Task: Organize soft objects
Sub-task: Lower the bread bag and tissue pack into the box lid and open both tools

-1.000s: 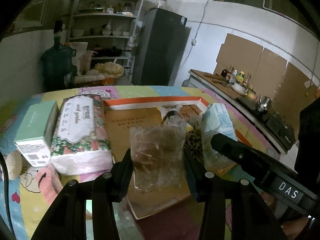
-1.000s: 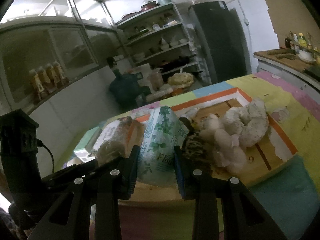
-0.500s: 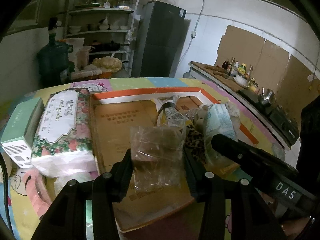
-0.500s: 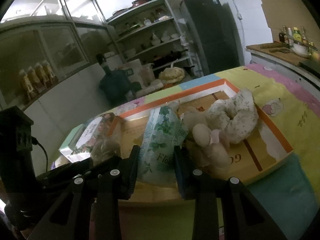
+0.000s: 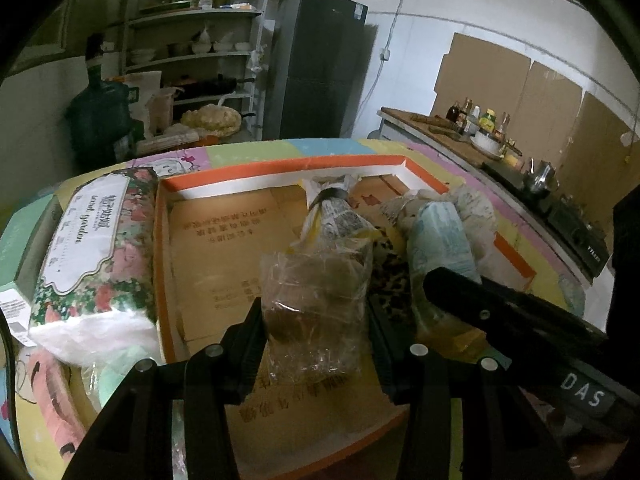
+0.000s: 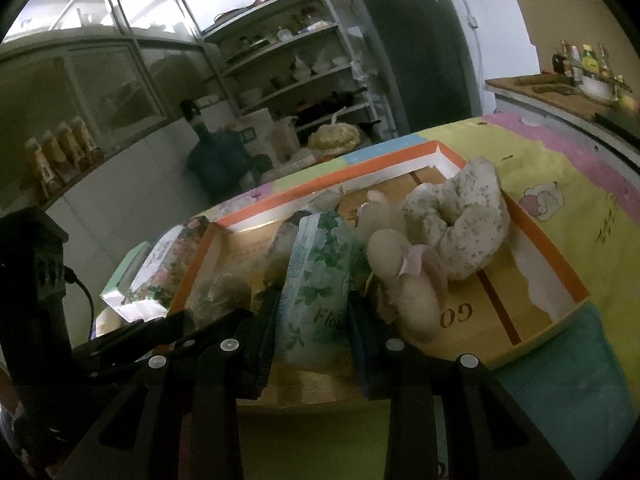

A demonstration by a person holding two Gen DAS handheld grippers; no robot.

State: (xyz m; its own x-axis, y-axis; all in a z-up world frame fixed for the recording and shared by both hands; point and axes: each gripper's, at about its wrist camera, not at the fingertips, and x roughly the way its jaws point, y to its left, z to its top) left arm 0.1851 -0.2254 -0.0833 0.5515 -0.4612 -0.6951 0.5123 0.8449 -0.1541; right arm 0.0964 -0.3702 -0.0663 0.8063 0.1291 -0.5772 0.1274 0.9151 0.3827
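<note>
left gripper point(image 5: 316, 322): fingers clenched on a clear bag point(image 5: 314, 308) with brownish contents; bag centre frame in the left view, held over the near end of the box point(image 5: 224, 240).
right gripper point(image 6: 310, 312): fingers clenched on a leaf-print pack point(image 6: 320, 276); pack centre frame in the right view, over the box's near edge.
change, left view: across the last second the box has slid from mid-frame toward lower centre and grown; its bare cardboard floor now sits directly behind the bag. Floral pack point(image 5: 92, 236) has drifted to the left edge, outside the box wall.
change, right view: box rim has come closer, plush toy point(image 6: 404, 280) and ring cushion point(image 6: 456, 220) now fill right of centre.
grip: same in all frames, nothing released.
meaning: both loads are being carried in toward the box together; judged as late approach, drop not yet done.
free space: left half of the box floor is bare, right half holds toy, cushion and a wrapped bundle point(image 5: 336, 216).
other items: floral pack and a green carton point(image 5: 16, 268) lie on the tabletop point(image 6: 560, 184), far left, likely next to be sorted.
risk: the two grippers sit just beside each other; right one crosses lower right of the left view.
</note>
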